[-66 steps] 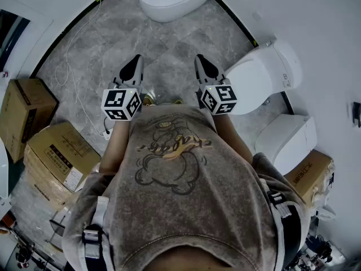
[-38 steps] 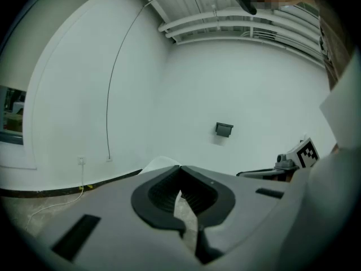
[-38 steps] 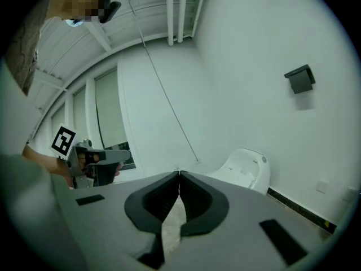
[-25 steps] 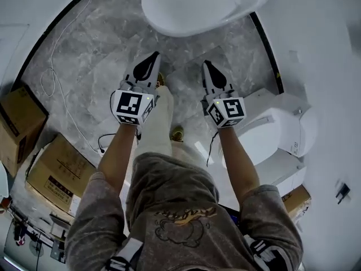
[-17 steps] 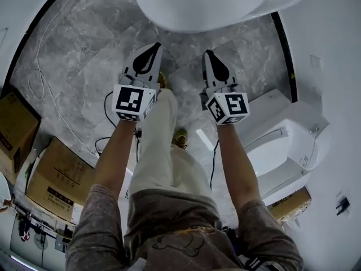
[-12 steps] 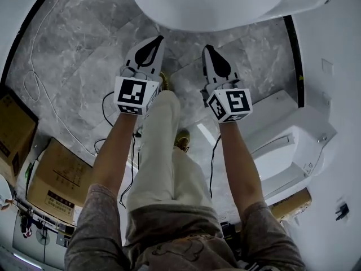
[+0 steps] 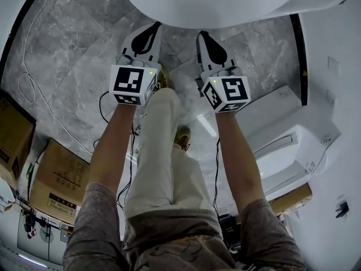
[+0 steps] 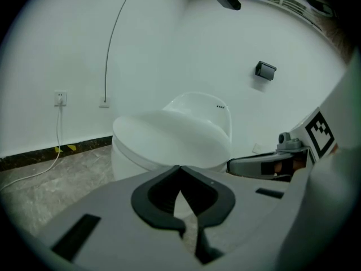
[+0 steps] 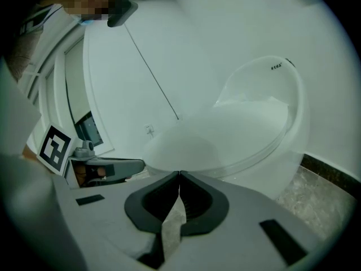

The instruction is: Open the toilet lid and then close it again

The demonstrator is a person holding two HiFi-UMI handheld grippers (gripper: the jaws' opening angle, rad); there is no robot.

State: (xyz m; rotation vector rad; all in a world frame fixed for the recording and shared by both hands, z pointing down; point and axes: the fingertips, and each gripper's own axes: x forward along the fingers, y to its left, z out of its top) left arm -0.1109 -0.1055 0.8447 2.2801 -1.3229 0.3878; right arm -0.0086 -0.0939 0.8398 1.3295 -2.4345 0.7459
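Observation:
The white toilet (image 7: 225,1) stands at the top of the head view with its lid (image 8: 169,137) down. The lid (image 9: 225,134) fills the middle of the right gripper view too. My left gripper (image 7: 153,26) and my right gripper (image 7: 201,34) are side by side just short of the bowl's front edge, and both point at it. Each is shut with nothing between its jaws: the left tips (image 8: 180,167) meet, and so do the right tips (image 9: 179,174). Neither touches the toilet.
More white toilets (image 7: 282,145) stand on the floor at the right. At the left are cardboard boxes (image 7: 56,174). A cable (image 7: 34,89) runs over the grey marble floor, and a wall socket (image 8: 60,98) is left of the toilet. The person's leg (image 7: 161,145) is below the grippers.
Both grippers have sunk and come closer to the toilet's front, and the toilet now reaches further down the head view. Both stay shut and side by side.

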